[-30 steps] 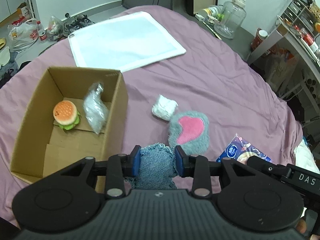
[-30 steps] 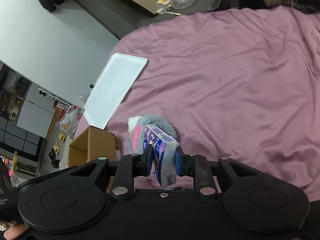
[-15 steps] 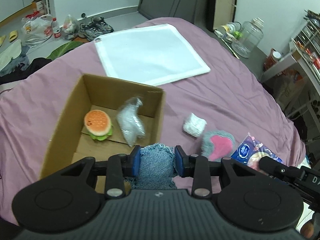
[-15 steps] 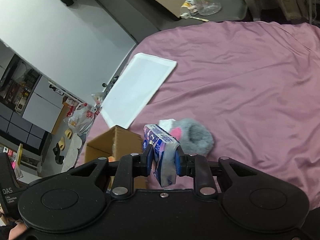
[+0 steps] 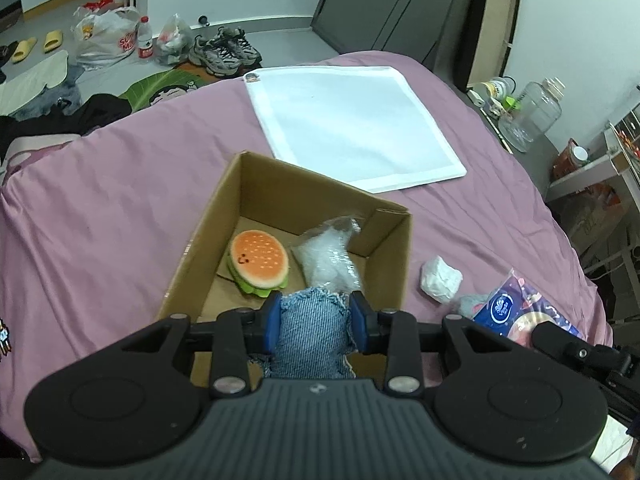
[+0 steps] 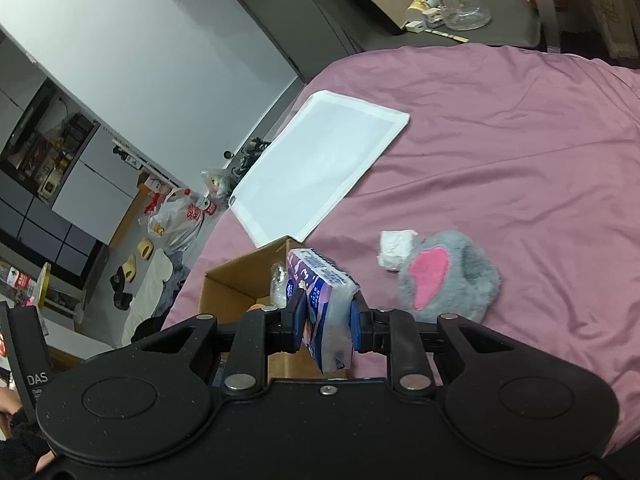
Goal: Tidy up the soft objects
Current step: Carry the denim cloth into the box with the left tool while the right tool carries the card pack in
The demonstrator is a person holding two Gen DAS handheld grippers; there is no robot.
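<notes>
My left gripper [image 5: 314, 316] is shut on a blue denim piece [image 5: 310, 334] and hangs over the near edge of the open cardboard box [image 5: 394, 248]. Inside the box lie a plush burger [image 5: 258, 262] and a clear plastic bag [image 5: 330, 256]. My right gripper [image 6: 326, 326] is shut on a purple tissue pack [image 6: 324, 300], right of the box [image 6: 236, 280]. On the pink bedsheet [image 6: 520, 140] rest a grey furry pad with a pink heart [image 6: 444, 276] and a white wad [image 6: 394, 246], also seen as the white wad [image 5: 440, 278] right of the box.
A white flat cloth [image 5: 348, 124] lies on the bed beyond the box. Shoes [image 5: 224, 50], bags [image 5: 104, 36] and slippers sit on the floor past the bed's far edge. A glass jar [image 5: 534, 114] stands on a dark surface at the right.
My left gripper has carried the denim piece leftward, from beside the box to over its near edge. My right gripper with the tissue pack has shifted towards the box.
</notes>
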